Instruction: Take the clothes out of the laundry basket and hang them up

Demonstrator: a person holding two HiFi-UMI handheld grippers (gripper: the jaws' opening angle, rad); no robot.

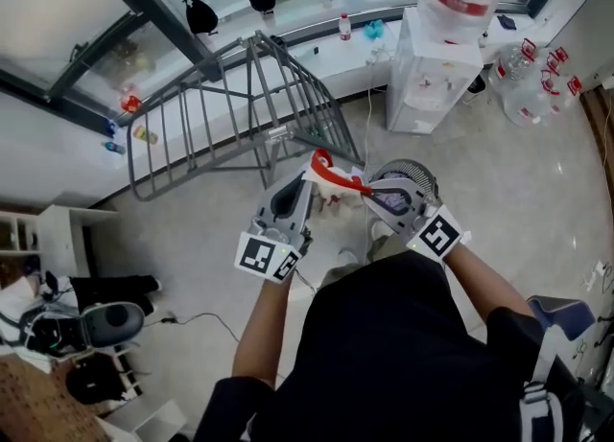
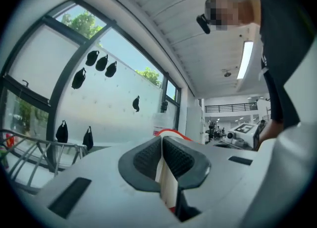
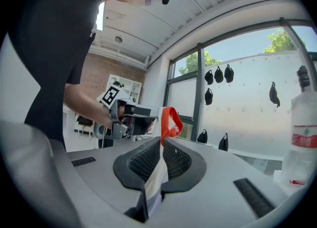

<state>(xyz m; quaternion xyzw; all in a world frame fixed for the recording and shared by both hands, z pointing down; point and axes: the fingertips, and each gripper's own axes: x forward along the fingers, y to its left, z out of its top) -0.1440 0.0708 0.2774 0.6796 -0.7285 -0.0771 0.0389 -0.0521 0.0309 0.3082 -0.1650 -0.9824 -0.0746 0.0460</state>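
Note:
A white garment with red trim (image 1: 336,181) is stretched between my two grippers at chest height. My left gripper (image 1: 307,183) is shut on one edge of it; in the left gripper view the white cloth (image 2: 166,185) is pinched between the pads of that gripper (image 2: 162,145). My right gripper (image 1: 370,194) is shut on the other edge; in the right gripper view a red loop of the garment (image 3: 169,120) stands up out of its jaws (image 3: 162,148). The round laundry basket (image 1: 414,181) sits on the floor, partly hidden under the right gripper. A grey drying rack (image 1: 240,109) stands just beyond.
A white water dispenser (image 1: 432,61) with a large bottle stands at the back right, with several plastic bottles (image 1: 532,85) on the floor beside it. Black bags (image 1: 200,14) hang on the window. Dark gear and a cable (image 1: 106,325) lie at the lower left.

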